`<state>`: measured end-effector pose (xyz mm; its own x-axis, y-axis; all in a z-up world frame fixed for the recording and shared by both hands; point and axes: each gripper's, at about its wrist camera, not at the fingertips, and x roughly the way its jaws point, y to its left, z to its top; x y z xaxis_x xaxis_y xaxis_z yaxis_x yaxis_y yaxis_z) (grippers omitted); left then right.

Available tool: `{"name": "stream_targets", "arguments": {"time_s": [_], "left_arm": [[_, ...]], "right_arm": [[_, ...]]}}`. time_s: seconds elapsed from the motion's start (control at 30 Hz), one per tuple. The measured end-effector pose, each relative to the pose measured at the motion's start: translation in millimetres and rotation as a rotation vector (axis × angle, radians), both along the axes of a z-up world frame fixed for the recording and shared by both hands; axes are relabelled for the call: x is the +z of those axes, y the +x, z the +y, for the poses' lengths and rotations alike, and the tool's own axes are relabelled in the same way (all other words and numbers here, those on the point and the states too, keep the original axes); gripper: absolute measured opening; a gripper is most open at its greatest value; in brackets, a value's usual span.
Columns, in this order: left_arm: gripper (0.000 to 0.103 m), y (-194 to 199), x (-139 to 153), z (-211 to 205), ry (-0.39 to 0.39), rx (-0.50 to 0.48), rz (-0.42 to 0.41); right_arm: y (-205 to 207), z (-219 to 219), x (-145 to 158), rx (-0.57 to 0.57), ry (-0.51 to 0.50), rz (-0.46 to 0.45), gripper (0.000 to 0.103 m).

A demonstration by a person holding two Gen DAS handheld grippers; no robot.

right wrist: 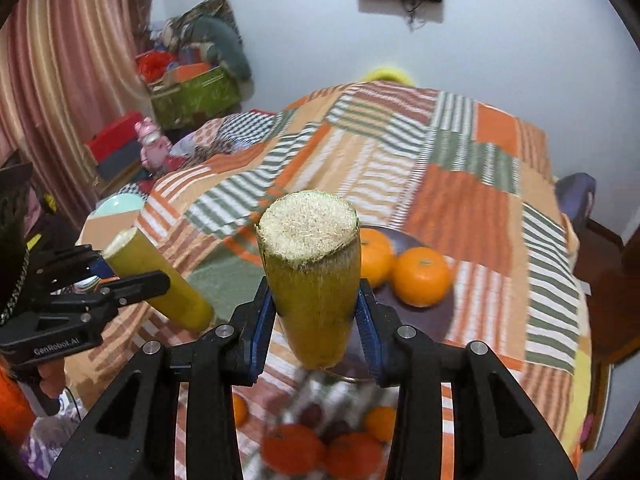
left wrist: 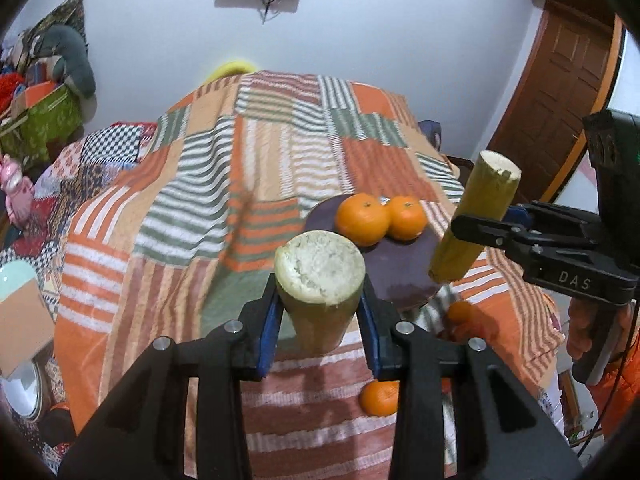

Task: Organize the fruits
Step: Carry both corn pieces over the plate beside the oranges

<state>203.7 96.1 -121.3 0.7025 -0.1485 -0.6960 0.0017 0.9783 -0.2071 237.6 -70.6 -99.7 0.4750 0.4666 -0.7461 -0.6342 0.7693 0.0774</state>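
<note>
My left gripper (left wrist: 320,312) is shut on a yellow-green sugarcane piece (left wrist: 320,280), held above the striped bedspread beside a dark plate (left wrist: 400,276). The plate carries two oranges (left wrist: 362,219) (left wrist: 407,217). My right gripper (right wrist: 318,312) is shut on a second sugarcane piece (right wrist: 312,264), just above the near edge of the same plate (right wrist: 444,312) with its oranges (right wrist: 421,277). Each gripper shows in the other's view: the right one (left wrist: 472,228) with its cane (left wrist: 476,216) right of the plate, the left one (right wrist: 132,276) with its cane (right wrist: 160,280) at the left.
Loose oranges lie on the bedspread near me (left wrist: 378,398) (left wrist: 460,312) (right wrist: 294,452) (right wrist: 352,456). Cluttered boxes and a pillow (left wrist: 40,112) stand at the far left. A wooden door (left wrist: 568,92) is at the right. A curtain (right wrist: 60,80) hangs left.
</note>
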Motion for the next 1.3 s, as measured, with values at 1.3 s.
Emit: {"name": "stream_targets", "arguments": {"time_s": [1.3], "left_arm": [[0.044, 119.1, -60.6, -35.8, -0.103, -0.025, 0.148]], "right_arm": [[54.5, -14.4, -65.8, -0.043, -0.067, 0.037, 0.036]]}}
